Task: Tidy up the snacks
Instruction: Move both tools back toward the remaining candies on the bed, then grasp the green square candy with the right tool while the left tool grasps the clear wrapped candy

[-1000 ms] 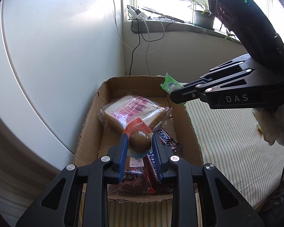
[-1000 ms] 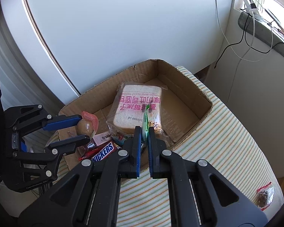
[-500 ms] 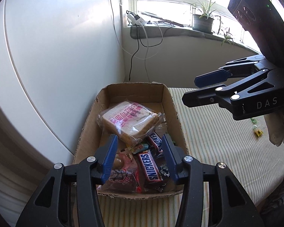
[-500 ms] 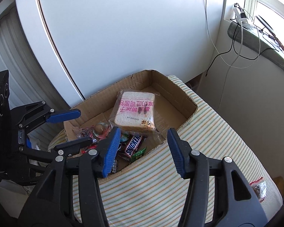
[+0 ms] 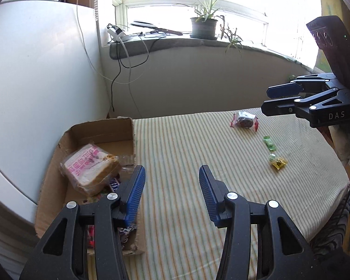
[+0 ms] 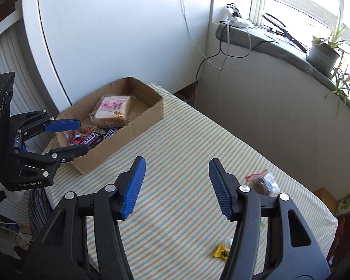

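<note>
A cardboard box (image 5: 58, 154) (image 6: 133, 130) sits at the left end of the striped table and holds a bagged bread slice (image 5: 91, 168) (image 6: 112, 112) and Snickers bars (image 6: 98, 136). My left gripper (image 5: 171, 186) (image 6: 74, 137) is open and empty, above the table beside the box's right wall. My right gripper (image 6: 175, 184) (image 5: 268, 101) is open and empty, above the table's middle. Loose on the table lie a red-ended wrapped dark cake (image 5: 245, 121) (image 6: 261, 182), a green candy (image 5: 269, 142) and a yellow candy (image 5: 277, 162) (image 6: 221, 250).
A white cabinet (image 5: 35, 81) stands behind the box. A windowsill (image 5: 198, 42) with a potted plant (image 5: 204, 24), a power strip and hanging cables runs along the back wall. The striped tablecloth (image 5: 186, 151) ends at the right edge by the right gripper.
Both grippers opened, dropped their snacks into the box and pulled back and to the right, away from the box. The loose snacks on the table have come into view.
</note>
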`<state>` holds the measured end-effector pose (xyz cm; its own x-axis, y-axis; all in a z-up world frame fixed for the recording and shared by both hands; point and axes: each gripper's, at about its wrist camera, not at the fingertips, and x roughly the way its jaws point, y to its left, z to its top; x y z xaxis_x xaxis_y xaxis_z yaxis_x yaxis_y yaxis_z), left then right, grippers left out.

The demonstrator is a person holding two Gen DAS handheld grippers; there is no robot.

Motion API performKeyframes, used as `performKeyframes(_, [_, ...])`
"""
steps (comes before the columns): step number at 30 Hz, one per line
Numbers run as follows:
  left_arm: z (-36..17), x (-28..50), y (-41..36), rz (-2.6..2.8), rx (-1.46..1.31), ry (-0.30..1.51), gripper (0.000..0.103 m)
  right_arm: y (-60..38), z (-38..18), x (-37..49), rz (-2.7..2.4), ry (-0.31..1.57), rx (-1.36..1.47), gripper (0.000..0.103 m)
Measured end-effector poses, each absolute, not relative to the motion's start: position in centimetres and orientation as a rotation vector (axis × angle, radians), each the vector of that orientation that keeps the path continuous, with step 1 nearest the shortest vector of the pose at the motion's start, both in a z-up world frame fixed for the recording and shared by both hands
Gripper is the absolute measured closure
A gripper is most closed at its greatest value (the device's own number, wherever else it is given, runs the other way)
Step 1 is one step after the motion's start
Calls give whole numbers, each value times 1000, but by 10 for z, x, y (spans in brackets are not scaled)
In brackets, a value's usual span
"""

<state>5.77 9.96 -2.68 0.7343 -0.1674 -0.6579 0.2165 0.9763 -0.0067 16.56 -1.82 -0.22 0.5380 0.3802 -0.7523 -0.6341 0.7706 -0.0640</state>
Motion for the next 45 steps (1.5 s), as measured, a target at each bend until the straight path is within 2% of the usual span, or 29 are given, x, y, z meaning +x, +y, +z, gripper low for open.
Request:
performKeyframes(9, [-51,77,2,-412,76,781,56,-146,-37,180,451,941,-288,44])
performKeyframes(16, [-81,95,-56,-520,50,867,56,-183,-74,208,455,1048,-185,44])
performKeyframes(18, [-89,102,-68,-536,40,890,56,-185,-87,216,445,1070,-166,51])
performKeyframes(20, [-95,109,-79,-550,55,902,62,-184,-98,225,451,1103,-128,61])
performKeyframes(23, [-102,121,-89,-569,48,922,64,-183,-111,235,462,1130,-86,67])
performKeyframes(30, [-117,133,-103,-606,69,957,68,-178,-128,244,466,1190,-57,70])
performKeyframes(32, [-120,134,-107,-608,78,963,73,-176,-131,245,462,1199,-67,70])
performKeyframes(34, [-122,133,-110,-605,88,959,75,-174,-136,249,449,1208,-76,76])
performKeyframes(42, [-122,129,-112,-594,118,935,79,-169,-138,251,439,1207,-139,80])
performKeyframes(45, [-121,126,-108,-585,105,926,79,-170,-137,251,431,1198,-142,90])
